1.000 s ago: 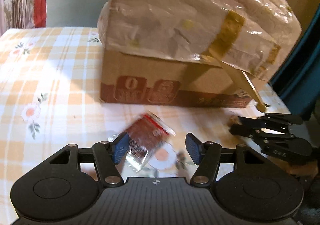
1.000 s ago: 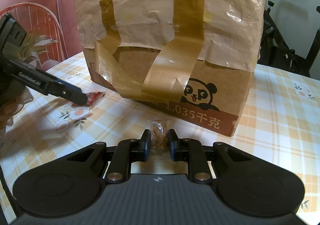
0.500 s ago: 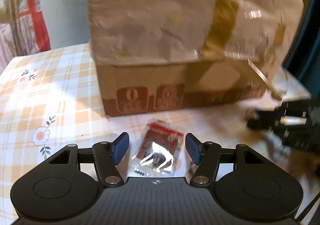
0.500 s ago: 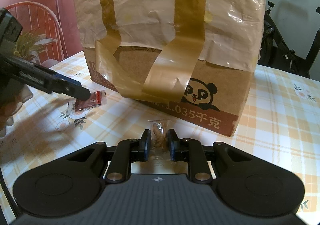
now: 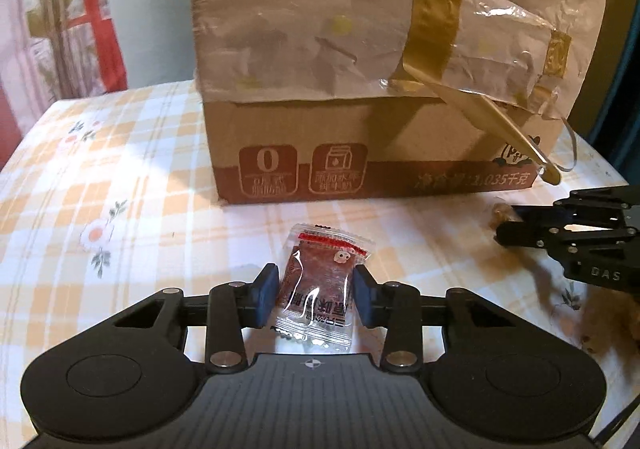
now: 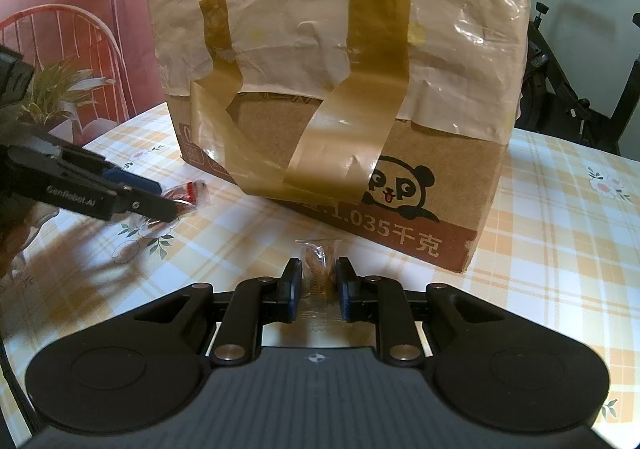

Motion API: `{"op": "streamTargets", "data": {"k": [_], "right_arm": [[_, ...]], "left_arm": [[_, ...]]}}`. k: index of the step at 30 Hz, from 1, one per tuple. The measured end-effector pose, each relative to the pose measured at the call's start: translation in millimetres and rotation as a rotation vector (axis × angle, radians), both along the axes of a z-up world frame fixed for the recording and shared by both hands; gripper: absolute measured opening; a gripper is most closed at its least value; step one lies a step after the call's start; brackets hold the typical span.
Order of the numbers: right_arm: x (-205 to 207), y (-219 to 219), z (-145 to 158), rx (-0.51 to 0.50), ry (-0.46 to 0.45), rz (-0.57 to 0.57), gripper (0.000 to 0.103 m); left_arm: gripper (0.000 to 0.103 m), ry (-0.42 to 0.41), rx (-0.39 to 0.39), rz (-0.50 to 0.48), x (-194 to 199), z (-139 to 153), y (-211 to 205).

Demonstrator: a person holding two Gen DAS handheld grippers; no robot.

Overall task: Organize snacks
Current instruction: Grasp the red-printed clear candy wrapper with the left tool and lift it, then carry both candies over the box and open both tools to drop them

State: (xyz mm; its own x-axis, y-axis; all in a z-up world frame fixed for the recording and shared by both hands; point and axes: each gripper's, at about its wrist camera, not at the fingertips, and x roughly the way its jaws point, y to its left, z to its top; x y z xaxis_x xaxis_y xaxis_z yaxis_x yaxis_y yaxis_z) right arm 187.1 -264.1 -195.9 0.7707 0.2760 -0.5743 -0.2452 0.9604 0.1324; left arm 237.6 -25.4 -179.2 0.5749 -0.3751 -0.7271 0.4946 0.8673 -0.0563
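Observation:
A clear snack packet with dark red filling sits between the pads of my left gripper, which has closed in on its sides just above the checked tablecloth. The packet also shows in the right wrist view, next to the left gripper. My right gripper is shut on a small clear packet with a tan snack, low over the table. The right gripper also shows at the right of the left wrist view.
A large cardboard box with a panda print, wrapped in plastic and brown tape, stands just behind both grippers. A potted plant and a red chair are at the far left. An exercise bike stands behind the table.
My left gripper has lowered over the red packet and its pads have closed from wide open onto the packet's sides. My right gripper has stayed still, holding the tan snack packet.

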Motion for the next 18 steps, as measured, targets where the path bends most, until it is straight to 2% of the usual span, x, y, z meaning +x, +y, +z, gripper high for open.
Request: {"op": "streamTargets", "data": {"k": [5, 8, 14, 18], "right_arm": [[-0.1, 0.1, -0.2, -0.002, 0.000, 0.000, 0.020], [-0.6, 2.7, 0.1, -0.014, 0.000, 0.002, 0.020], [-11.3, 24.8, 4.2, -0.101, 0.009, 0.076, 0.020], [-24.8, 26.2, 8.7, -0.068, 0.022, 0.097, 0.020]], "left_arm": [[0.042, -0.021, -0.032, 0.046, -28.4, 11.7, 3.3], [0.043, -0.003, -0.062, 0.056, -35.3, 20.5, 5.8], [0.043, -0.008, -0.081, 0.071, -47.8, 33.0, 7.5], [0.043, -0.031, -0.086, 0.082, -50.6, 40.1, 8.2]]}}
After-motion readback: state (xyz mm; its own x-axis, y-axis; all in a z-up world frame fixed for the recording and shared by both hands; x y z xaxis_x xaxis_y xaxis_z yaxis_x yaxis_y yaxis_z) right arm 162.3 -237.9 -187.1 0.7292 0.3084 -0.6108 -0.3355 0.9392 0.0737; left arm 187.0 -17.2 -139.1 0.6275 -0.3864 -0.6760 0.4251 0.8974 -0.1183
